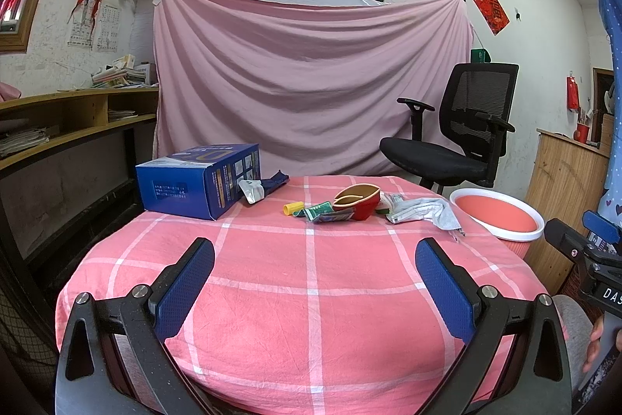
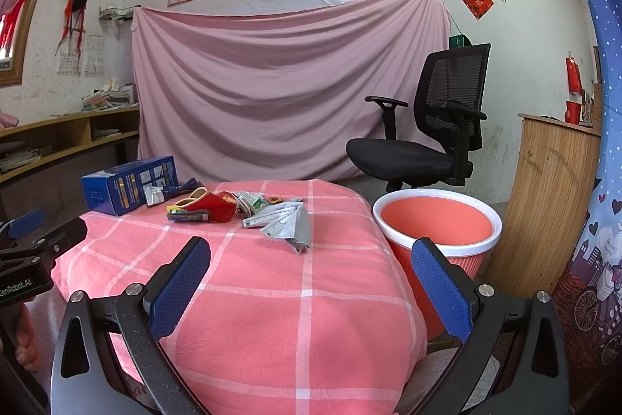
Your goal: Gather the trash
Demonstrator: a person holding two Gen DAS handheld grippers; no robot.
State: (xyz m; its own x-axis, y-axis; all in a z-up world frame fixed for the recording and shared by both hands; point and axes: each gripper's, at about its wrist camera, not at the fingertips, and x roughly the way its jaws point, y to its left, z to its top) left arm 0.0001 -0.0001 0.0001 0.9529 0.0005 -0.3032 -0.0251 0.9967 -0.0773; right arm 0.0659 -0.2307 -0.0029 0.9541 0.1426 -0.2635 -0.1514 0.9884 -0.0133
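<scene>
Trash lies along the far side of the pink checked tablecloth [image 1: 311, 279]: a crushed red paper cup [image 1: 359, 202] [image 2: 210, 207], a yellow cap [image 1: 292, 209], green wrappers [image 1: 320, 212], grey face masks [image 1: 421, 211] [image 2: 283, 220] and a white and blue wrapper [image 1: 256, 187]. A red bin with a white rim [image 1: 501, 216] [image 2: 439, 220] stands beside the table's right edge. My left gripper [image 1: 315, 255] hangs open over the near cloth, well short of the trash. My right gripper [image 2: 311, 253] is open too, over the table's right edge next to the bin.
A blue carton [image 1: 198, 179] [image 2: 128, 183] sits at the table's far left. A black office chair [image 1: 458, 139] [image 2: 427, 135] stands behind the bin before a pink sheet [image 1: 311, 84]. A wooden cabinet [image 2: 552, 189] is at the right, shelves [image 1: 70, 119] at the left.
</scene>
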